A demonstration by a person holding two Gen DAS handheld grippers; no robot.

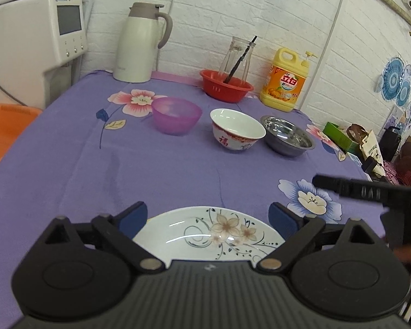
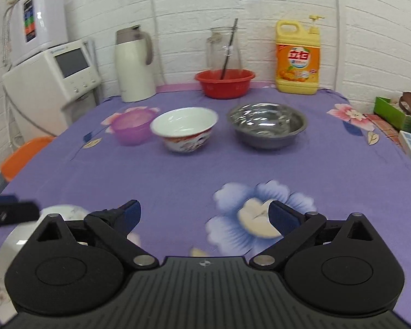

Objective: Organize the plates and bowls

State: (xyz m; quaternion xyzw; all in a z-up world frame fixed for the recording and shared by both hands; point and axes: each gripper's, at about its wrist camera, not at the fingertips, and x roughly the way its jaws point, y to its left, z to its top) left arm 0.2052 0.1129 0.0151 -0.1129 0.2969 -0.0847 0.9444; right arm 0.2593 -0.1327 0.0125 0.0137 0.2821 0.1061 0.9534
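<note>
A white plate with a flower print (image 1: 205,233) lies on the purple cloth right under my open left gripper (image 1: 208,218), its far rim between the blue pads. The plate's edge also shows at the lower left of the right wrist view (image 2: 16,238). Further back stand a purple plastic bowl (image 1: 176,115), a white ceramic bowl with red trim (image 1: 237,128) and a steel bowl (image 1: 287,135), in a row. My right gripper (image 2: 204,215) is open and empty above the cloth, to the right of the plate. It shows as a dark bar in the left wrist view (image 1: 370,190).
Along the wall stand a thermos jug (image 1: 139,44), a red basin (image 1: 226,85) with a glass jar and brush in it, and a yellow detergent bottle (image 1: 286,79). A white appliance (image 1: 41,38) and an orange tub (image 1: 2,134) are at the left. Clutter lies off the table's right edge (image 1: 370,142).
</note>
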